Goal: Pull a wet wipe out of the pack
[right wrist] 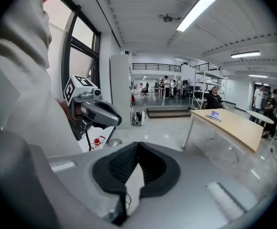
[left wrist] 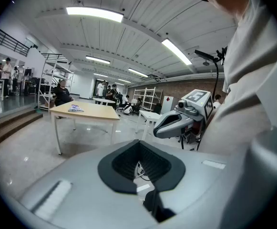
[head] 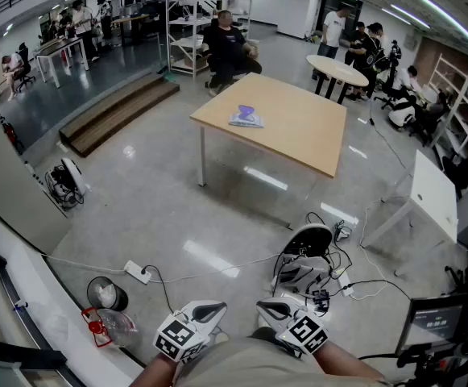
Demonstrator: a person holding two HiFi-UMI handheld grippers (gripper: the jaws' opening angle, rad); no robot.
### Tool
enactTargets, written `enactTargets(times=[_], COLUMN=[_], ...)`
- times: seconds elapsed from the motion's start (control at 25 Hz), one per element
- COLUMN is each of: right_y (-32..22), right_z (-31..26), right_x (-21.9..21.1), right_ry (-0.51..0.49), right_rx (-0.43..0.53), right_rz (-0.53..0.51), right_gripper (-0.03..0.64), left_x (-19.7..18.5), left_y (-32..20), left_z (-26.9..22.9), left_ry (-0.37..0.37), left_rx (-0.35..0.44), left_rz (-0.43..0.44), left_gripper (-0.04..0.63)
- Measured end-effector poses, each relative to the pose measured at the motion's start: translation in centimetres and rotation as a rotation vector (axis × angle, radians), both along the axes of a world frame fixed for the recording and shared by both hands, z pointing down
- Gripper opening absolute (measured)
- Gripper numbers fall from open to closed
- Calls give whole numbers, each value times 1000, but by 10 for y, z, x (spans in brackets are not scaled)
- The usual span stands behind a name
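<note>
Far ahead of both grippers, well apart across open floor, the wet wipe pack (head: 246, 117) is seen on a wooden table (head: 302, 135). The left gripper (head: 208, 313) and right gripper (head: 272, 306) are held clenched, empty. Neither is judged nearer.

The wipe pack (head: 246, 117) is purple-white, the tabletop (head: 306, 135) tan. The left tool (head: 214, 310) and right tool (head: 267, 306) carry black-and-white square markers.

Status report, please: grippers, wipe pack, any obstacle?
Left gripper shut, empty. Right gripper shut, empty. Wet wipe pack on table, far off. Cables on floor ahead.
</note>
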State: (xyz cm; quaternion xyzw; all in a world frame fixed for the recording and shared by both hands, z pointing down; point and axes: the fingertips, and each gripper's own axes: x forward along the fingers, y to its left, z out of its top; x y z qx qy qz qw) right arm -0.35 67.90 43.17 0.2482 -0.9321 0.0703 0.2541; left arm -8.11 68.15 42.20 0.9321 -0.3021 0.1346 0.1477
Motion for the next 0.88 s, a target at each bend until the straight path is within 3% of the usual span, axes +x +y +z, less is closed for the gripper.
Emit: enactTargets(times=[0.88], right_y=[-16], right_z=[5], right_x=[9], right_ry=[-53], right_rx=[-31], right_rz=[44], right_gripper=[2], left_x=[10], left_y=[-20], left_z=[0], left_ry=[-12], left_rx=[15], left_rz=[42], left_gripper=[6])
